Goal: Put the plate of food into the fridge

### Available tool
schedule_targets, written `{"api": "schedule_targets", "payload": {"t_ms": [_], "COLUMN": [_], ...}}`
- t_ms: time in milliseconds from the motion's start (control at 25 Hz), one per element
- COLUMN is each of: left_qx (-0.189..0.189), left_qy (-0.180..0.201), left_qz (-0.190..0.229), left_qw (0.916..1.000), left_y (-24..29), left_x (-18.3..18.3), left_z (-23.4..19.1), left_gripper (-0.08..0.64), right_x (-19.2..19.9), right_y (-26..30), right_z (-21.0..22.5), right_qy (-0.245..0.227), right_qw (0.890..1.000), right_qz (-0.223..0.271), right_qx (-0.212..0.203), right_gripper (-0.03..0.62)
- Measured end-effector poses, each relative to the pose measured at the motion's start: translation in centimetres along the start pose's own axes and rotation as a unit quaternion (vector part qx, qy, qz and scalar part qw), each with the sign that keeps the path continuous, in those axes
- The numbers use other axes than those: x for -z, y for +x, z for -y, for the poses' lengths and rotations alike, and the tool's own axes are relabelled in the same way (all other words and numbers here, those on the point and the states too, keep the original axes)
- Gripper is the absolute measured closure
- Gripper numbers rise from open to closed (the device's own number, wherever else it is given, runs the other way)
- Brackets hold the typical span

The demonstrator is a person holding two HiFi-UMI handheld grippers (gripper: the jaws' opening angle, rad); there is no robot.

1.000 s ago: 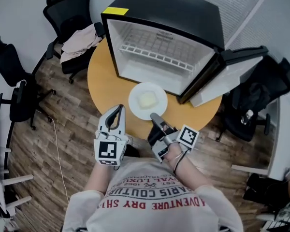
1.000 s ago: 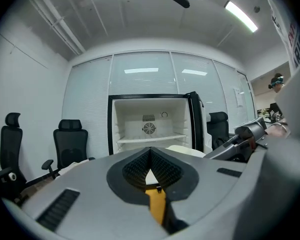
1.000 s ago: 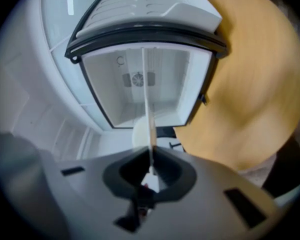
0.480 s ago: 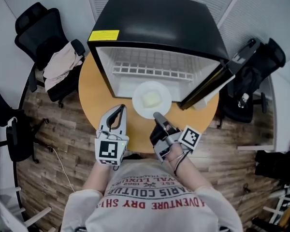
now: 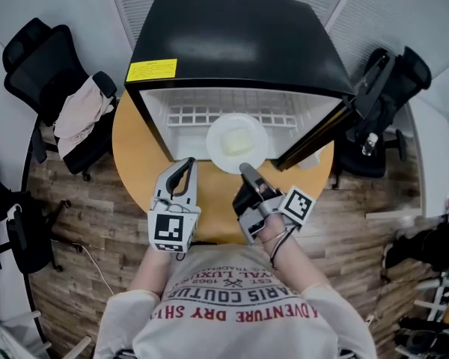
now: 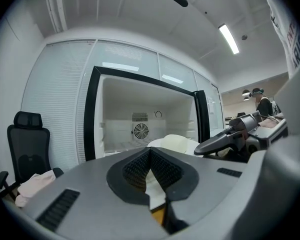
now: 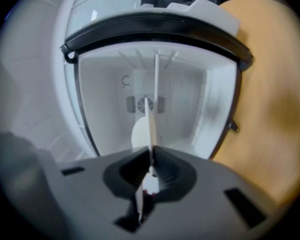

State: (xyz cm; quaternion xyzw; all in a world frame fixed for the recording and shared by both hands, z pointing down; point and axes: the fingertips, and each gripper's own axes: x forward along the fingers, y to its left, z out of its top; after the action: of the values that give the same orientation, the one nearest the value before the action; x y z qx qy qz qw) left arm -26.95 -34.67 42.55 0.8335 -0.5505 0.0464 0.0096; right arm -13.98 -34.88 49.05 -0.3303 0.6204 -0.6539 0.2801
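Note:
A white plate with a pale block of food hangs level at the mouth of the open black mini fridge, over the front of its white floor. My right gripper is shut on the plate's near rim. In the right gripper view the plate runs edge-on as a thin white line out from between the jaws toward the fridge's back wall. My left gripper hovers over the table to the left of the plate, shut and empty. The left gripper view shows the plate ahead on the right.
The fridge stands on a round wooden table. Its door swings open to the right. Black office chairs stand at the left, one with a cloth draped on it, and another at the right.
The plate, held by my right gripper, has moved forward from above the table in front of the fridge to the fridge's opening. My left gripper has followed beside it.

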Motion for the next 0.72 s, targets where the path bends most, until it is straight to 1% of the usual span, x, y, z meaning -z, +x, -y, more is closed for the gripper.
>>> {"api": "schedule_targets", "payload": {"t_ms": [120,200,320,440,720], "left_qx": [0.007,0.007,0.007,0.005,0.004], "left_qy": [0.000,-0.006,-0.002,-0.009,0.001], "left_qz": [-0.001,-0.002,0.000,-0.004,-0.001], "left_qw": [1.0000,1.0000,1.0000,0.9999,1.0000], "left_y": [0.9,1.4,1.8,2.0,3.0], "left_x": [0.1,0.1,0.2,0.4,0.1], "left_z": [0.0,-0.2,-0.6,-0.9,-1.9], "left_gripper": [0.534,0.535,0.534,0.534,0.534], "right_x": [-0.9,-1.4,-1.8,-1.9,-2.5], "right_y": [0.9,1.6,2.6,3.4,5.3], "right_z": [-0.3,-0.4,-0.7,-0.7,-0.3], "right_qy": [0.006,0.009,0.010,0.011,0.027], "right_qw": [1.000,1.000,1.000,1.000,0.999], "right_qz": [0.011,0.015,0.020,0.025,0.040], "right_qx": [-0.003,-0.002,-0.001,0.003,0.010], "right_gripper": [0.552,0.553,0.552,0.552,0.552]}}
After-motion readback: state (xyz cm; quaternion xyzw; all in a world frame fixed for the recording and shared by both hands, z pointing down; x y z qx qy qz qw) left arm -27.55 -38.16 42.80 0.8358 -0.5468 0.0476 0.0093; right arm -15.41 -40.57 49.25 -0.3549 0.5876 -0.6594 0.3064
